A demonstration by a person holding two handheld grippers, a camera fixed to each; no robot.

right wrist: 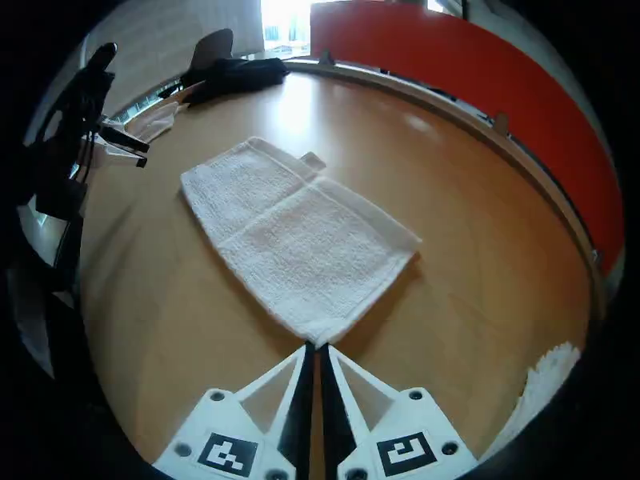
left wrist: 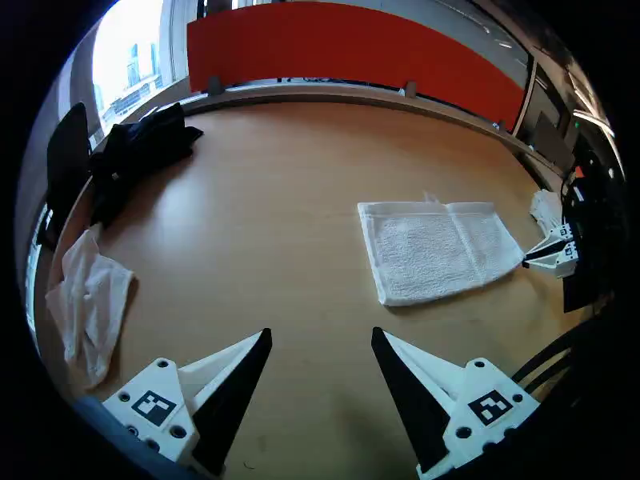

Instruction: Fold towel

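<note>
You are working on a broad wooden worktop (left wrist: 280, 208), and it is giving you plenty of bare surface on every side of the folded white towel (right wrist: 296, 232). Beyond the towel, a red divider panel (left wrist: 344, 44) is closing off the far edge, so any sweep that way is running out of room first. The towel is lying flat in a neat rectangle with one small tab poking out of its far edge; judging by that, the fold is looking largely done.

Well apart from the towel, a dark garment (left wrist: 140, 148) is sitting by the worktop's far corner. A crumpled white cloth (left wrist: 92, 304) is lying near the side edge, also well apart, so neither is crowding your fold.

You are holding the left hand-held gripper (left wrist: 321, 332) with its fingers spread wide over bare wood, on the near side of the towel and apart from it, probably waiting. Your right hand-held gripper (right wrist: 316, 348) is meeting the towel's nearest corner with its fingers pressed together; whether they are nipping the cloth, you cannot tell.
</note>
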